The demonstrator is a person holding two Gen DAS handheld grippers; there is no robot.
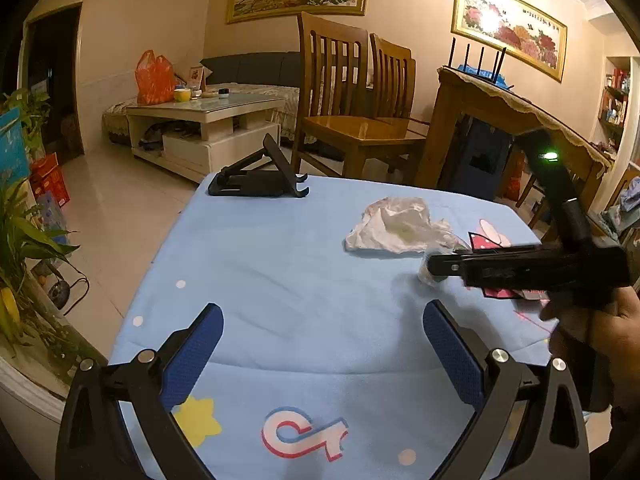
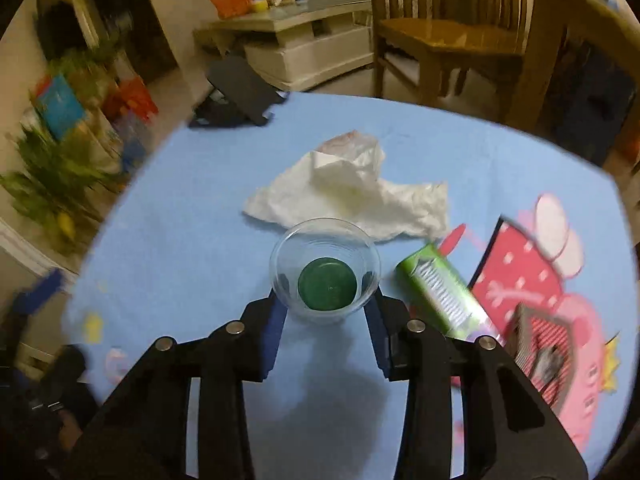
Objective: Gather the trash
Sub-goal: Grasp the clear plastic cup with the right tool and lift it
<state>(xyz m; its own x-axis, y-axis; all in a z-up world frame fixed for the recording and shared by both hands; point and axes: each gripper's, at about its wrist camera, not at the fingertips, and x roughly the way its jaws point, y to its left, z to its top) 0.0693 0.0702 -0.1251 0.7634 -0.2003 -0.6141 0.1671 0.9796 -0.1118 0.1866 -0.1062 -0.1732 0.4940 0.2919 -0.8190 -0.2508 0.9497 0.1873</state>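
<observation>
Clear plastic cup [image 2: 325, 270] with a green cap [image 2: 327, 285] inside, clamped between the right gripper [image 2: 326, 312] pads on the blue tablecloth [image 2: 192, 240]. Crumpled tissue [image 2: 352, 196] just behind the cup; green carton [image 2: 444, 292] beside it. Left gripper [image 1: 322, 332] spread wide, holding nothing.

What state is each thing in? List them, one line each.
Left gripper: open, holding nothing, above the cloth.
Right gripper: shut on the clear plastic cup.
Clear plastic cup: upright, a green cap inside.
Crumpled tissue: lying loose on the cloth, behind the cup.
Green packet: lying flat, right of the cup.
Black phone stand: unfolded, at the far edge.
</observation>
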